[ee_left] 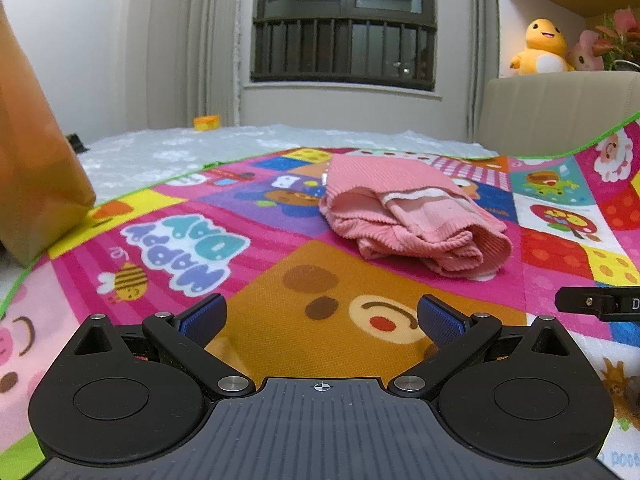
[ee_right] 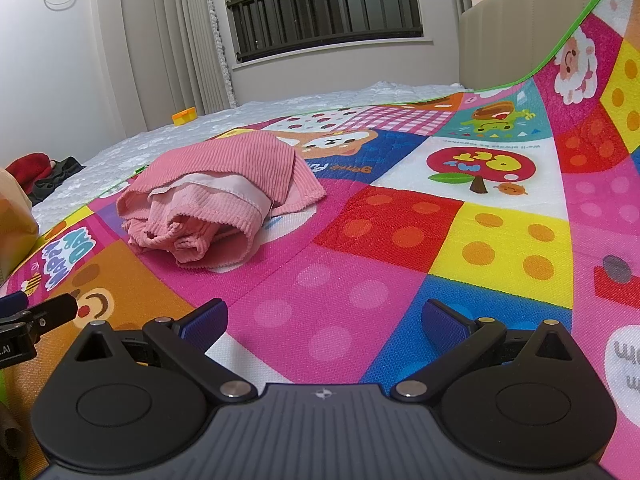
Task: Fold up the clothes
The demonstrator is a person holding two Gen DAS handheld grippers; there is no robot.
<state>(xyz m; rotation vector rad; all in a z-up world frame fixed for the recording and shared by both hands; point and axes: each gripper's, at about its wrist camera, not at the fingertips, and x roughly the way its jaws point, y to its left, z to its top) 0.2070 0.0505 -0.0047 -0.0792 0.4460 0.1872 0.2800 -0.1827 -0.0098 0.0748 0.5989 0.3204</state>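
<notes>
A pink ribbed garment [ee_left: 412, 216] lies folded into a loose bundle on the colourful cartoon play mat [ee_left: 280, 280]; the right wrist view shows the garment [ee_right: 216, 200] left of centre on the mat [ee_right: 400, 240]. My left gripper [ee_left: 320, 316] stands open low over the mat, a short way in front of the bundle, with nothing between its blue pads. My right gripper [ee_right: 324, 320] is also open and holds nothing, nearer than the garment and to its right. Each wrist view catches part of the other gripper at its edge.
The mat covers a white quilted bed [ee_left: 240, 144] and curls up at the right against a beige headboard [ee_left: 560, 104]. A small orange box [ee_left: 207, 122] sits at the bed's far edge. An orange-tan object [ee_left: 36, 160] stands at left. Dark and red clothes [ee_right: 40, 176] lie far left.
</notes>
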